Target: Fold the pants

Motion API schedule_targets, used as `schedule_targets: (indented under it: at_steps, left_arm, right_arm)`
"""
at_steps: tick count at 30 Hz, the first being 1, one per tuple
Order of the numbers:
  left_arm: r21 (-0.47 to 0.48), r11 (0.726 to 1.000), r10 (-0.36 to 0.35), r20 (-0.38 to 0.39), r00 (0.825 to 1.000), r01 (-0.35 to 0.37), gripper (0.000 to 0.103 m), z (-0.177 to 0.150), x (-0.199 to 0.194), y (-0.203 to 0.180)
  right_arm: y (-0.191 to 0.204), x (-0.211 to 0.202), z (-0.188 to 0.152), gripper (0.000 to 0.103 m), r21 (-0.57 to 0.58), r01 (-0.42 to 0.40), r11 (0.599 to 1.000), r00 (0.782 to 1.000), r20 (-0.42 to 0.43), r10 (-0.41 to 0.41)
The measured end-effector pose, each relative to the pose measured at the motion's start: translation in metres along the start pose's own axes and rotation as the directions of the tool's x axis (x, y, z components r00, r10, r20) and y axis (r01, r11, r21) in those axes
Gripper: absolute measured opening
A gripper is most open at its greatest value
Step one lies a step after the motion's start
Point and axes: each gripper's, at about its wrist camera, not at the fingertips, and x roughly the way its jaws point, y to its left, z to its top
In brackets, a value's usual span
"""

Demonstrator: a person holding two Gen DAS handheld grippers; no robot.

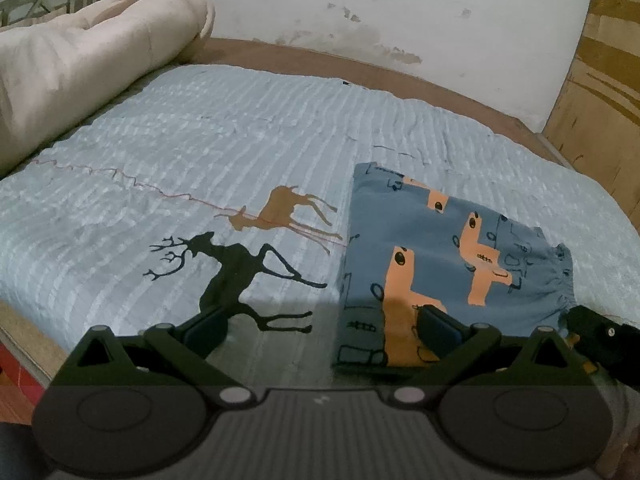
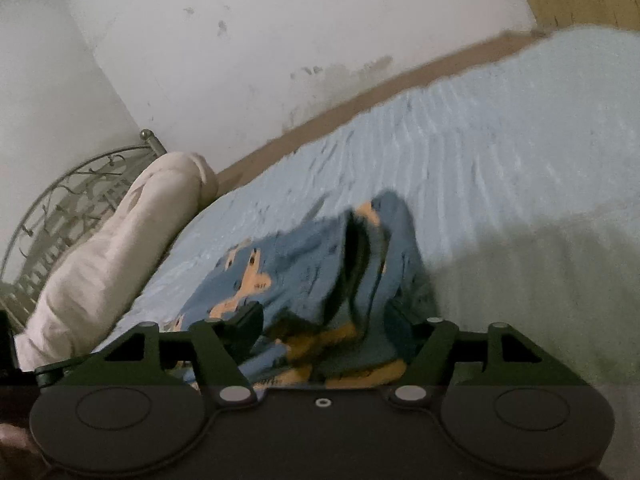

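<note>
Pants [image 2: 320, 280] seemingly between parted fingers [image 2: 244, 320]

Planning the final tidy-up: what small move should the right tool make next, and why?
Probably draw the right tool back off the pants. Its jaws stand open with nothing pinched, and the pants already lie as a compact folded rectangle on the bedspread.

1. Your left gripper [image 1: 320, 324] points down at a slant over the near edge of the bed, jaws spread wide, nothing pinched between its fingers [image 1: 438, 322].
2. Your right gripper [image 2: 324, 316] is tilted and rolled, jaws apart, pads clear of the cloth.
3. Its tip [image 1: 596, 332] sits just right of your left gripper.
</note>
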Motion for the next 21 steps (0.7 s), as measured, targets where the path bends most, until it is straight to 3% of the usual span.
schedule_targets:
  at_steps: [3,5,6,7,10,14,18,21]
  left_arm:
    - [-0.001,1.0,0.004,-0.002,1.0,-0.004,0.102,0.0,0.0,0.0]
    - [0.001,1.0,-0.001,-0.001,1.0,0.001,0.102,0.0,0.0,0.0]
    - [0.001,1.0,-0.005,-0.001,1.0,0.005,0.102,0.0,-0.001,0.0]
    - [0.001,1.0,-0.007,0.0,1.0,0.007,0.102,0.0,-0.002,-0.001]
    - [-0.002,1.0,-0.014,0.013,1.0,0.014,0.102,0.002,-0.008,0.0]
    - [-0.007,1.0,-0.02,0.033,0.999,0.021,0.102,0.005,-0.011,-0.001]
    - [-0.011,1.0,-0.003,-0.015,1.0,0.003,0.102,-0.001,0.002,0.001]
    - [0.006,1.0,-0.001,-0.004,1.0,0.001,0.102,-0.003,0.002,0.001]
  right_arm:
    - [0.007,0.003,0.001,0.068,0.007,-0.016,1.0,1.0,-0.005,0.016]
    - [0.018,0.008,0.002,0.059,-0.024,0.02,1.0,1.0,-0.01,-0.02]
    - [0.021,0.009,0.002,0.044,-0.037,0.048,0.998,0.999,-0.008,-0.048]
    - [0.022,0.01,0.002,0.037,-0.034,0.063,0.997,0.998,-0.005,-0.063]
    - [0.024,0.003,0.0,0.029,-0.031,0.075,0.997,0.997,0.026,-0.074]
    - [0.028,-0.015,0.003,0.027,-0.077,0.101,0.992,0.992,0.08,-0.095]
    - [0.03,-0.009,-0.003,0.03,-0.165,0.181,0.969,0.983,0.056,-0.174]
    - [0.032,-0.003,-0.015,0.033,-0.211,0.22,0.952,0.975,0.052,-0.214]
